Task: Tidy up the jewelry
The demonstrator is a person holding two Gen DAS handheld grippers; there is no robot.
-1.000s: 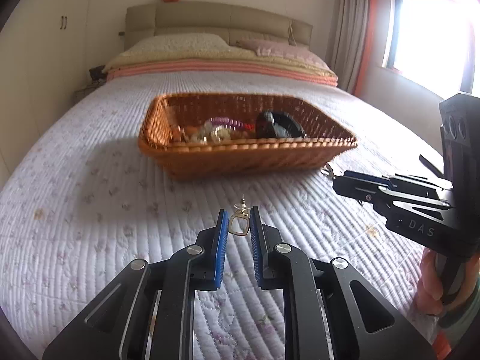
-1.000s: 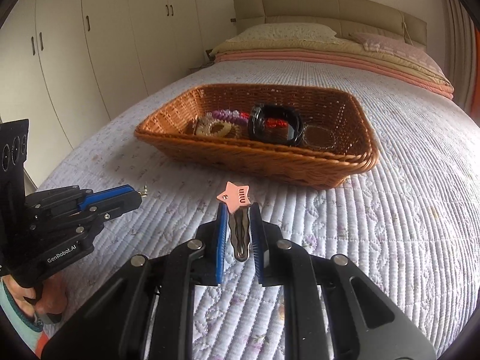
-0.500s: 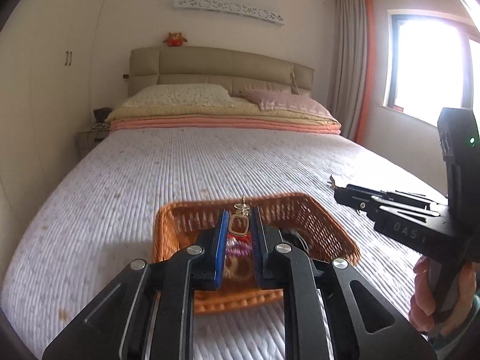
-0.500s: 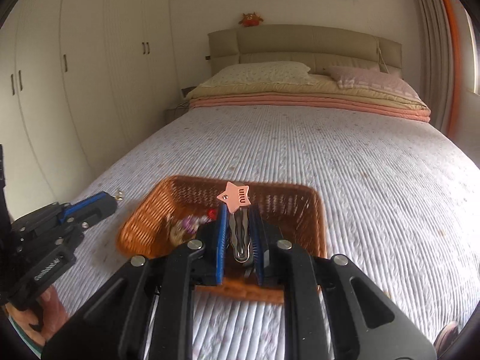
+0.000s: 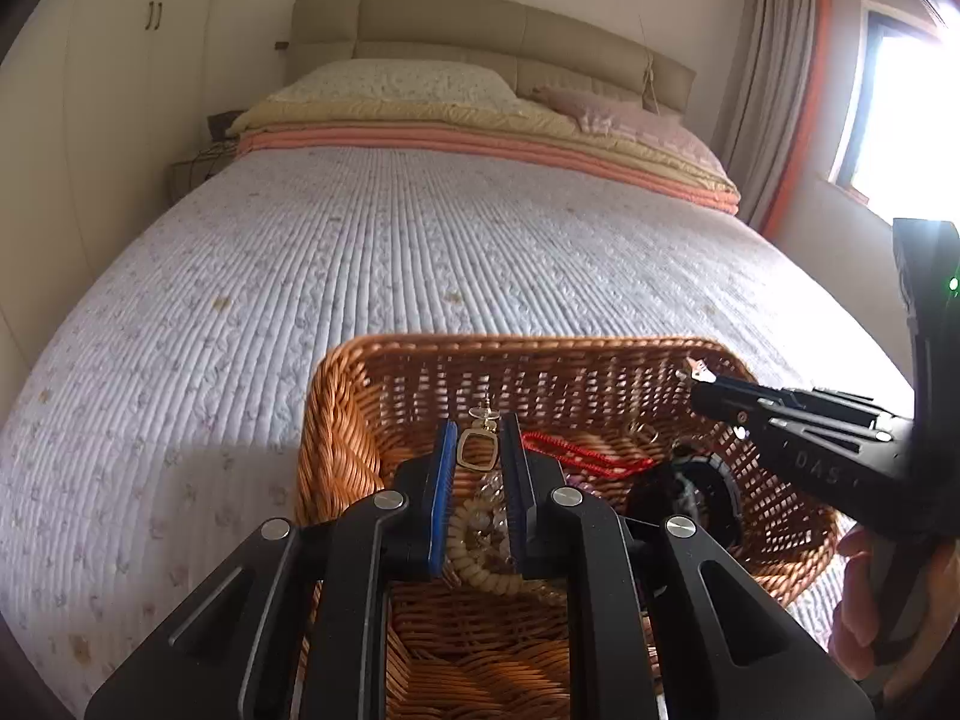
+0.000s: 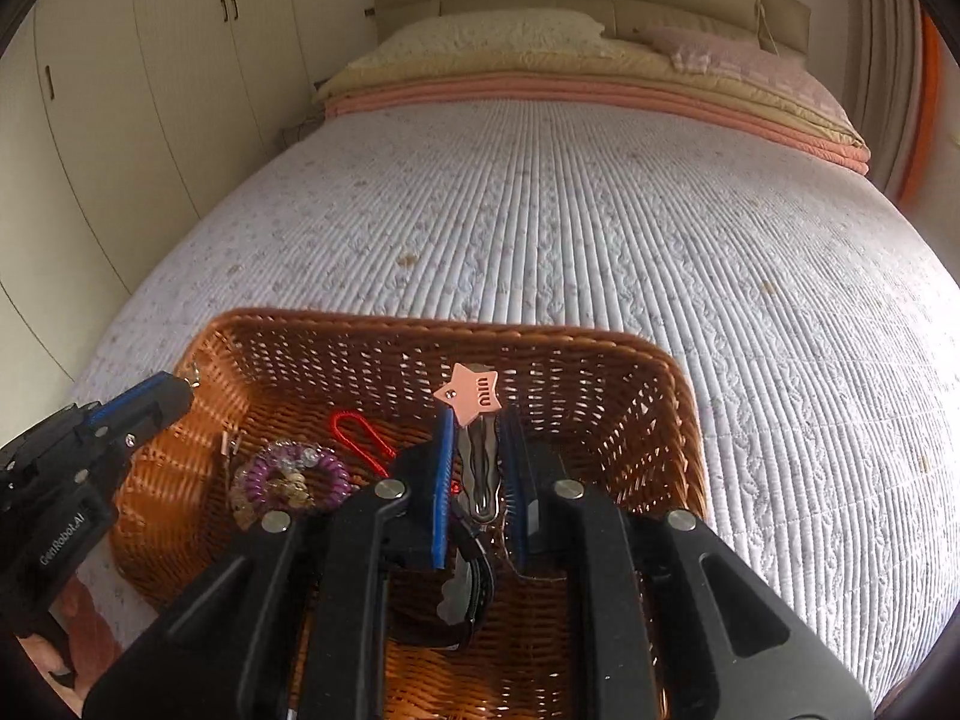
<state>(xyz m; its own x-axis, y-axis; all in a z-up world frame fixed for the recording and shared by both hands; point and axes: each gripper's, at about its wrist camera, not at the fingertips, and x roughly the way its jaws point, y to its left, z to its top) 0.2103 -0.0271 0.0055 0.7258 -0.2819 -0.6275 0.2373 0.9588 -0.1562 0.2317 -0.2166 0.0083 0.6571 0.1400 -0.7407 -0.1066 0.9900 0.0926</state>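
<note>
My left gripper (image 5: pixel 477 441) is shut on a small gold earring (image 5: pixel 475 449) and hangs over the left part of a wicker basket (image 5: pixel 348 420). Over the same wicker basket (image 6: pixel 672 396), my right gripper (image 6: pixel 474 426) is shut on a hair clip with a pink star (image 6: pixel 471 399). In the basket lie a red cord (image 5: pixel 576 455), a beige coil hair tie (image 5: pixel 480 558), a black band (image 5: pixel 690 498) and a purple coil tie (image 6: pixel 294 474). Each view shows the other gripper at its side edge: the right gripper (image 5: pixel 699 375) and the left gripper (image 6: pixel 186 387).
The basket stands on a white quilted bedspread (image 5: pixel 390 252). Pillows (image 5: pixel 396 81) and folded blankets lie at the headboard end. Wardrobe doors (image 6: pixel 150 60) line the left wall. A window (image 5: pixel 900 120) with a curtain is at the right.
Both grippers have moved forward from in front of the basket to above its inside, each still holding its piece. The views now look down into the basket.
</note>
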